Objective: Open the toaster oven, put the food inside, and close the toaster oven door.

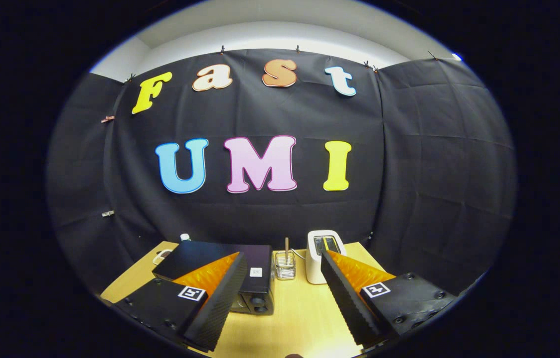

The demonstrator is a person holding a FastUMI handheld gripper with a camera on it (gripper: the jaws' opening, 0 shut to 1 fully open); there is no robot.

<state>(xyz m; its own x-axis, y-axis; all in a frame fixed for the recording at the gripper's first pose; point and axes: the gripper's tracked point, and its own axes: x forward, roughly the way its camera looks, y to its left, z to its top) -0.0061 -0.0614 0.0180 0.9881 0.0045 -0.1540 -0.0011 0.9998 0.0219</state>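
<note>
Black cloth hangs all round the booth, and below it a pale wooden bench (304,318) carries a few kitchen things. Held well above the bench and back from it, the tool (280,291) has its two fingers spread wide with nothing between them but bare wood.

What the coming move turns on is the black toaster oven (220,271), which lies ahead of the tool and off to the side of its left finger; that finger partly covers it. The oven's long side runs across the tool's line of sight, so its front panel with the round knobs (256,304) faces roughly back toward the tool. The door and its handle are hidden behind the left finger, so I cannot tell whether it is shut. By my reckoning the tool must drop and swing left before it can reach the door.

Beyond the gap between the fingers stands a small wire holder (285,271) with a stick upright in it. Just beside that, toward the right finger, is a white pop-up toaster (322,253) with something dark and yellowish in its slots, too small to name. I cannot pick out the food for certain.
</note>
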